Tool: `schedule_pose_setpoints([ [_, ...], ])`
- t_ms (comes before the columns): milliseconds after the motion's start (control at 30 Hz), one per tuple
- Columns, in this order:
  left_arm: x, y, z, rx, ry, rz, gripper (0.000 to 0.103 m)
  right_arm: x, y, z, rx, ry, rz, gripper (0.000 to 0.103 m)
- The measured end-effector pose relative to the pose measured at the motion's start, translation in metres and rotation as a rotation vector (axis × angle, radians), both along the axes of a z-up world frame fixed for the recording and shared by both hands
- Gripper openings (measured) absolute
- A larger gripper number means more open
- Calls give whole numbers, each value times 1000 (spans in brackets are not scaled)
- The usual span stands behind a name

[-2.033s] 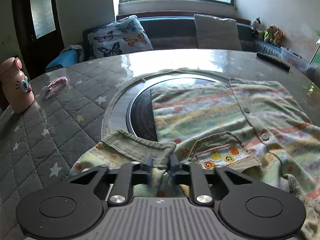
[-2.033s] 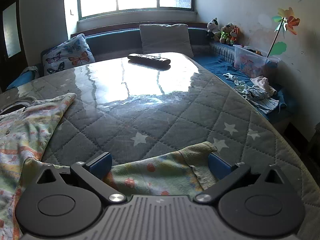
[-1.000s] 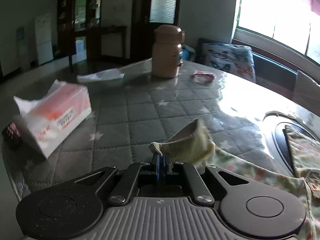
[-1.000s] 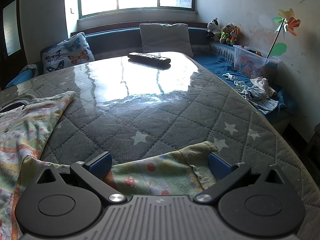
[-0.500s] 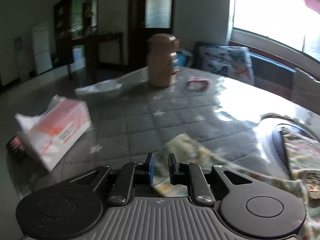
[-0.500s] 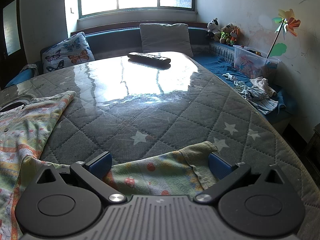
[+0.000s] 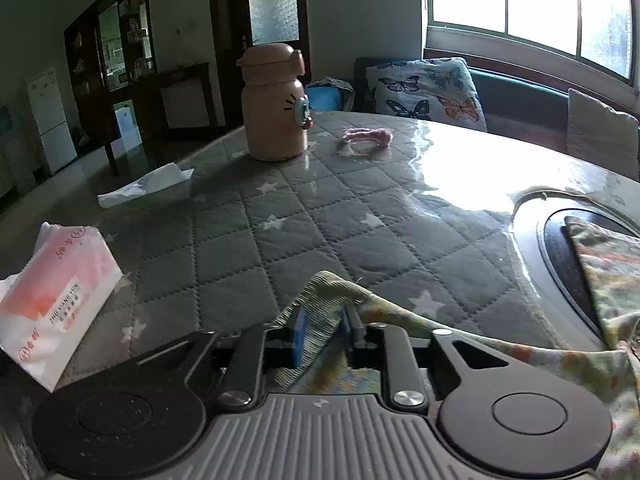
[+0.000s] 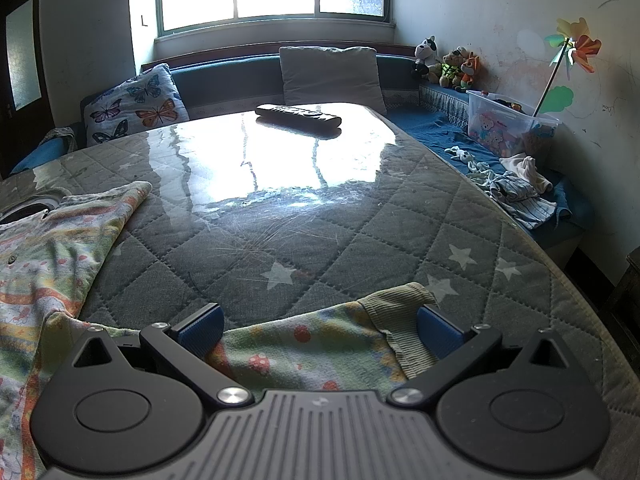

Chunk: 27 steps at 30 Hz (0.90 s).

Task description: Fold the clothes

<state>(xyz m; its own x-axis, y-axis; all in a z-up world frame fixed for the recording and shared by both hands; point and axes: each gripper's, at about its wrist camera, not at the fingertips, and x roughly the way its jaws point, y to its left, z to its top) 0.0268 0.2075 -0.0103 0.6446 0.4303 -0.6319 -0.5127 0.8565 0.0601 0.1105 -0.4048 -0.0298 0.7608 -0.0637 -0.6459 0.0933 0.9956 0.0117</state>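
Left gripper (image 7: 322, 330): black two-finger tool with blue pads; its jaws have just been opening and stand a little apart, with the ribbed olive cuff (image 7: 332, 292) of one sleeve loose in the gap between them.
Right gripper (image 8: 320, 326): jaws spread wide, nothing clamped; the other sleeve's ribbed cuff (image 8: 400, 320) lies flat on the table between the pads, close to the right-hand one.
Garment (image 8: 52, 252): small pastel printed cardigan with buttons and coloured stripes, spread across the table; its body lies to the left in the right wrist view and partly over the dark round inset (image 7: 560, 256) in the left wrist view.
Table (image 8: 312, 240): large round top, grey quilted star-print cover under a glossy clear sheet.
Far side of the left sleeve: soft pink-and-white tissue pack (image 7: 52, 300) near the table edge, a loose white tissue (image 7: 148, 186), a peach-coloured cartoon flask (image 7: 274, 104) standing upright, a pink band (image 7: 366, 136) beside it.
Far edge, right wrist view: black remote control (image 8: 298, 114).
Background: butterfly-print cushion (image 8: 136, 106) on a blue bench under the window.
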Motion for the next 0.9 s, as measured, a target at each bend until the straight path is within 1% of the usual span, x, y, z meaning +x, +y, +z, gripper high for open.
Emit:
schedule_pose_setpoints([
  [100,-1,-4,3,5,15,-9,26,0,0,0,0,2,0,103],
  [167,-3,-12,6,0,14,-39,29,1,0,1,-1,3,1,103],
  [300,-10,-44,15,11,7,-149,34,-1,5,4,-17,12,5,103],
  [433,-13,-81,21,22,8,-283,35,-6,12,9,-30,12,22,103],
  [533,-13,-110,24,17,3,-380,35,-18,24,19,-8,-3,88,103],
  [633,-10,-140,26,24,-5,-473,35,-32,46,32,9,-27,183,103],
  [767,-1,-170,24,23,-8,-555,35,-44,76,40,40,-37,288,103],
  [900,1,-192,16,36,4,-632,35,-54,108,40,21,-31,396,103],
])
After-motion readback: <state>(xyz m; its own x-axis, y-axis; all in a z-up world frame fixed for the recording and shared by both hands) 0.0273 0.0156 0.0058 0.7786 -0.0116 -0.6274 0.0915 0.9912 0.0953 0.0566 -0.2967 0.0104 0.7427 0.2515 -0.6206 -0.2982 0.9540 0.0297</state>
